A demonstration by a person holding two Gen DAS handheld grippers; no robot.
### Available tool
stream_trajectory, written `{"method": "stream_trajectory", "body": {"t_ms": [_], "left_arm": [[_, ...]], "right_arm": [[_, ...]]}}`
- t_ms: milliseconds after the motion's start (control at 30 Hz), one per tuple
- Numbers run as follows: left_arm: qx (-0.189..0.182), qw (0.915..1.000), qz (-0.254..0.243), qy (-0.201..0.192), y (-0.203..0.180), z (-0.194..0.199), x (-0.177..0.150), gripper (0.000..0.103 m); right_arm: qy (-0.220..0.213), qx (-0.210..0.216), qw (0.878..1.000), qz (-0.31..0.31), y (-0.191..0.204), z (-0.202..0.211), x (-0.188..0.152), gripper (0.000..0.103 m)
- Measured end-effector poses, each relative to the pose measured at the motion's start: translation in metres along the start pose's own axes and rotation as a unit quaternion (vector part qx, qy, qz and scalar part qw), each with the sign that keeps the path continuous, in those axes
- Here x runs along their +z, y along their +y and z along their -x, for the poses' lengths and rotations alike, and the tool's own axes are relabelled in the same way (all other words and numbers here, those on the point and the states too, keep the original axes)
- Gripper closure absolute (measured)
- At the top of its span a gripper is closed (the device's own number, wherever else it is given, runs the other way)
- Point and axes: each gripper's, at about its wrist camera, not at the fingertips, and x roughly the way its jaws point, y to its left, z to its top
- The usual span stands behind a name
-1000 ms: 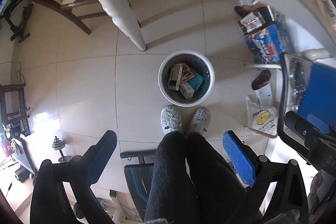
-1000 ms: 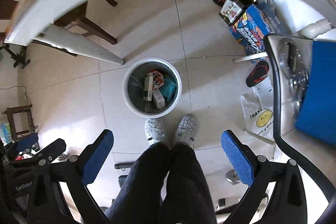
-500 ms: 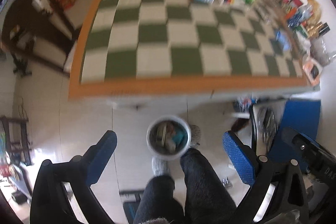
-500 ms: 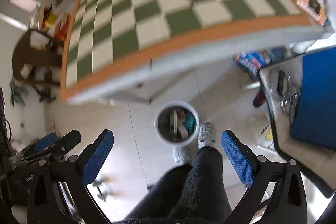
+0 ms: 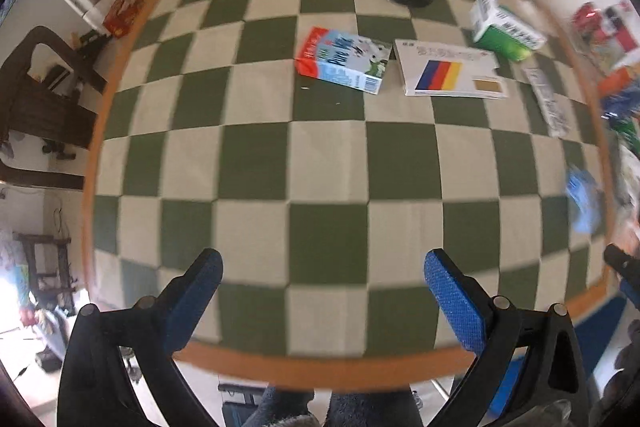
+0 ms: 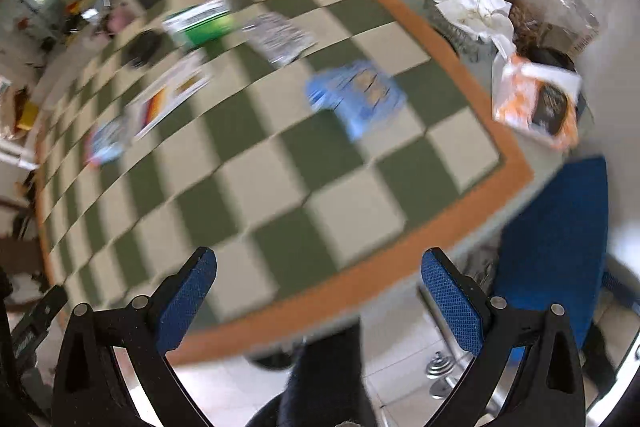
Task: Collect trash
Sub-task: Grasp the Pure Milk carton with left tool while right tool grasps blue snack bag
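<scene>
we hold both grippers over the near edge of the checkered table, and neither carries anything: the left gripper has its blue pads spread wide with only cloth showing between them, and the right gripper is spread just as wide and just as empty. the trash we are after lies on the far half of the table. in the left wrist view a red and blue carton lies flat near the middle, with a white booklet with a striped flag print just to its right, and a green and white box beyond that toward the far right. the right wrist view is blurred, but a blue packet shows nearer that gripper, close to the right-hand border. we judge this to be the reach toward the next piece. to do it well we should pick one item per gripper, probably the carton for the left and the blue packet for the right, slow down before contact, come in low with the jaws straddling the narrow side, and close only once the pads bracket it, since flat pieces slip easily.
</scene>
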Motion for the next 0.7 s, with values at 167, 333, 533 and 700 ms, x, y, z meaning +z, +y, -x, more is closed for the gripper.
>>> {"method": "stream_trajectory", "body": {"t_ms": [167,333,533,700], "left_arm": [[0.033,0.9962,0.032,0.073,-0.023,-0.052,0.038,0.0],[0.037,0.9928,0.071,0.09,-0.013,-0.065,0.065,0.0],[0.017,0.9817,0.169,0.087,0.032,-0.051,0.107,0.0],[-0.038,0.9556,0.27,0.111,0.06,-0.067,0.139,0.0]], "right_arm": [[0.042,-0.04,0.998,0.021,-0.012,-0.075,0.081,0.0],[0.091,-0.049,0.993,0.057,-0.005,-0.133,0.116,0.003],[0.075,0.01,0.996,0.046,0.025,-0.125,0.133,0.044],[0.04,0.037,0.997,0.056,0.072,-0.111,0.15,0.044]]}}
